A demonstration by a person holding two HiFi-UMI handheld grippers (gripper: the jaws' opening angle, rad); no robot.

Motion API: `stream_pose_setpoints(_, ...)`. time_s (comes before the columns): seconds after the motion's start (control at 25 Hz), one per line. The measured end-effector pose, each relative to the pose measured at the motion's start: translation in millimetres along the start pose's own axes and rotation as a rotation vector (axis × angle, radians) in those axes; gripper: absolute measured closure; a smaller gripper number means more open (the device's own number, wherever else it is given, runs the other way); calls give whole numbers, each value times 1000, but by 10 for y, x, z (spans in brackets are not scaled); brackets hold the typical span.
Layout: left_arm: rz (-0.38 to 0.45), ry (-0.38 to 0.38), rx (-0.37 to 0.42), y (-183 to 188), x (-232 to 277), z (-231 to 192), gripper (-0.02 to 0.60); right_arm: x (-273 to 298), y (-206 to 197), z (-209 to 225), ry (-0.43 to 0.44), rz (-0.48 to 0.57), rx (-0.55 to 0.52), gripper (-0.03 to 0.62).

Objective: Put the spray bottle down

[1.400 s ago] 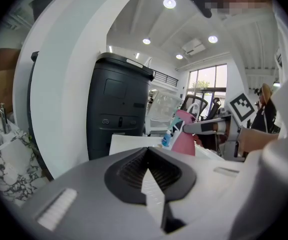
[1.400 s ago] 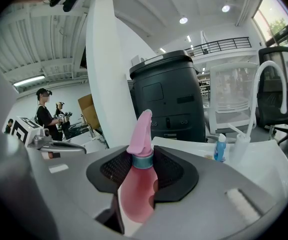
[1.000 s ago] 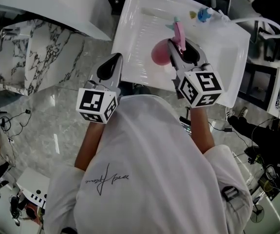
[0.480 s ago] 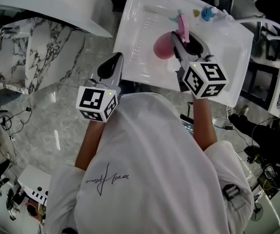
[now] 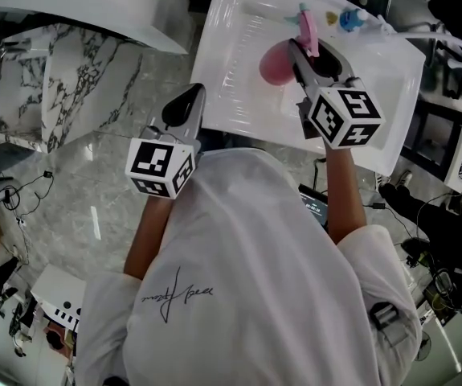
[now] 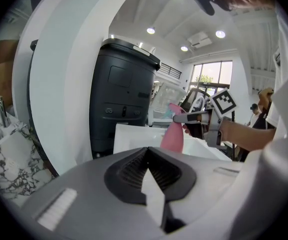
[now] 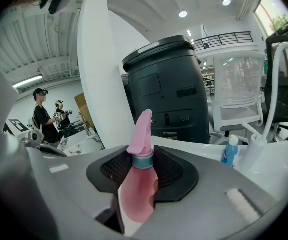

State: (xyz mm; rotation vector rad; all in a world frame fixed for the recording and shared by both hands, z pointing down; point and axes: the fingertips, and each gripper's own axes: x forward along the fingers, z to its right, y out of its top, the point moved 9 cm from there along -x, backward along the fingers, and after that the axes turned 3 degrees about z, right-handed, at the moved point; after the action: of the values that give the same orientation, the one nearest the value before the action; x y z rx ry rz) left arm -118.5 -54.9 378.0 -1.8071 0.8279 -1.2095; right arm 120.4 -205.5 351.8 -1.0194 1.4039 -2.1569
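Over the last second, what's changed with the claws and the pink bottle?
The right claw carried the bottle farther out over the white table, up and right in the head view. Its grip on the bottle is unchanged; nothing was let go. The left claw stayed shut and empty near the table's near edge.

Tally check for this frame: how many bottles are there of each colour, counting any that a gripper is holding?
pink spray bottle: 1
blue bottle: 1
Total: 2
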Motion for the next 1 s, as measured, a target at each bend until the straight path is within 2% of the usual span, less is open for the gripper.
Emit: stream_pose_setpoints(1.0,-41,28,-15,-2,28,-257,529,515,61,167,-23,-37,-65,467)
